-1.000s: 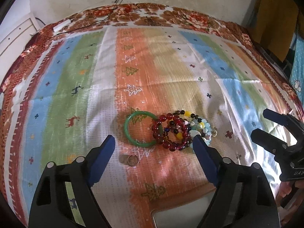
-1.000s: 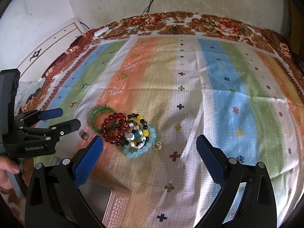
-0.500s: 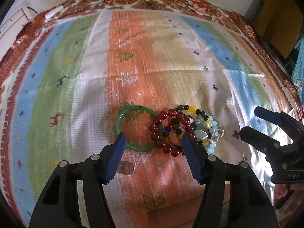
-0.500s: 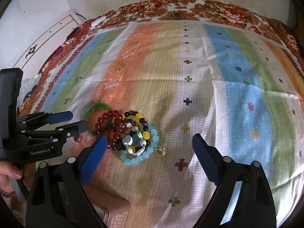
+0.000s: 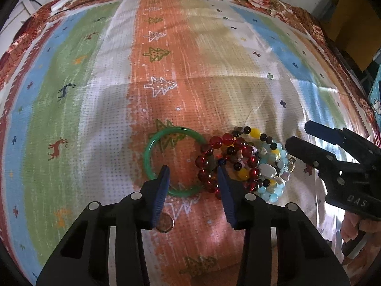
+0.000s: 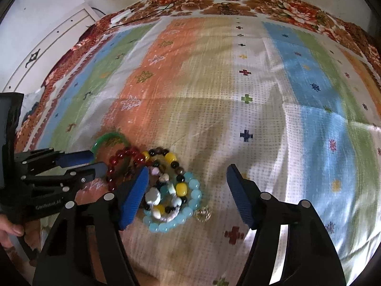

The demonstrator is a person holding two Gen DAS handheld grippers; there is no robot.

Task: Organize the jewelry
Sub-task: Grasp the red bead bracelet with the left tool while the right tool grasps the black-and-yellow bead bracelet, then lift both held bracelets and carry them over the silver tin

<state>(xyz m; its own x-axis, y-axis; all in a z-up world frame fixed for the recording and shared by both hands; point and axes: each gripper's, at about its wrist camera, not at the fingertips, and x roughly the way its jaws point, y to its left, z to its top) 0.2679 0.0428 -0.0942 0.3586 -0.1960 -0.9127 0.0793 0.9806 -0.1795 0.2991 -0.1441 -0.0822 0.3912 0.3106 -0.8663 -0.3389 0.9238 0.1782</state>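
A green bangle (image 5: pixel 148 152) lies on the striped cloth (image 5: pixel 100 124), touching a red bead bracelet (image 5: pixel 215 141) at the left of a pile of bead bracelets (image 5: pixel 260 166). My left gripper (image 5: pixel 192 165) hangs over the bangle's right side and the red beads; its jaws are closing, and the pads are not pressing. My right gripper (image 6: pixel 187 168) straddles the pile, with the pale blue bracelet (image 6: pixel 194 194) and yellow beads between its closing jaws, untouched. Each view shows the other gripper: the left gripper (image 6: pixel 98 160) and the right gripper (image 5: pixel 297 133).
A copper coin (image 5: pixel 166 222) lies just behind my left finger. A small gold ring (image 6: pixel 202 213) sits beside the pale blue bracelet. A cable and a white object (image 5: pixel 63 2) lie at the cloth's far edge. A hand (image 5: pixel 354 224) holds the right gripper's handle.
Both grippers have come down closer to the jewelry and their jaws have narrowed. The left now sits over the bangle and red beads, the right over the bead pile.
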